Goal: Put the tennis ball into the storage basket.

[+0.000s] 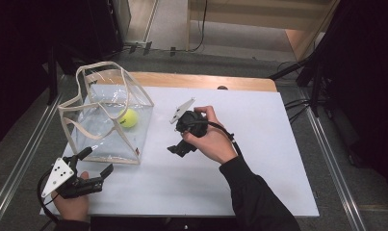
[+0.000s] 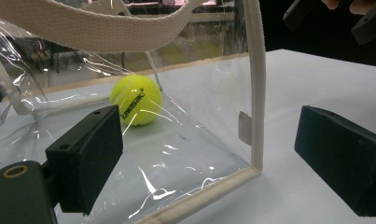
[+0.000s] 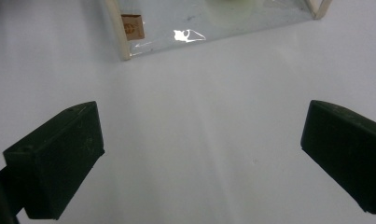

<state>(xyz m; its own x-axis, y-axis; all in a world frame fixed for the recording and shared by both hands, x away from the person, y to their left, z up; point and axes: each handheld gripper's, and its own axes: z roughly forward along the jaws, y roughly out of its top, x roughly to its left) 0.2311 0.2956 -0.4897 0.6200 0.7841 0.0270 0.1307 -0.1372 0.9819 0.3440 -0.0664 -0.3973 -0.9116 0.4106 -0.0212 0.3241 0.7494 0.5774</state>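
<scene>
A clear plastic tote bag [image 1: 109, 118] with cream webbing trim and handles stands on the left of the white table [image 1: 259, 159]. Inside it lies a yellow tennis ball [image 1: 128, 118], also seen through the bag's wall [image 2: 135, 99]. My left gripper [image 1: 96, 161] is open just before the bag's near corner [image 2: 253, 170], its jaws spread wide with nothing between them. My right gripper [image 1: 178, 148] hovers over the table right of the bag, tilted down, open and empty. In the right gripper view the bag's bottom edge [image 3: 125, 51] lies ahead.
The white sheet covers a wooden table whose far edge [image 1: 206, 79] shows bare wood. Dark stands and cables [image 1: 302, 103] sit beyond the right side. A metal rail [image 1: 18, 159] runs along the floor at left.
</scene>
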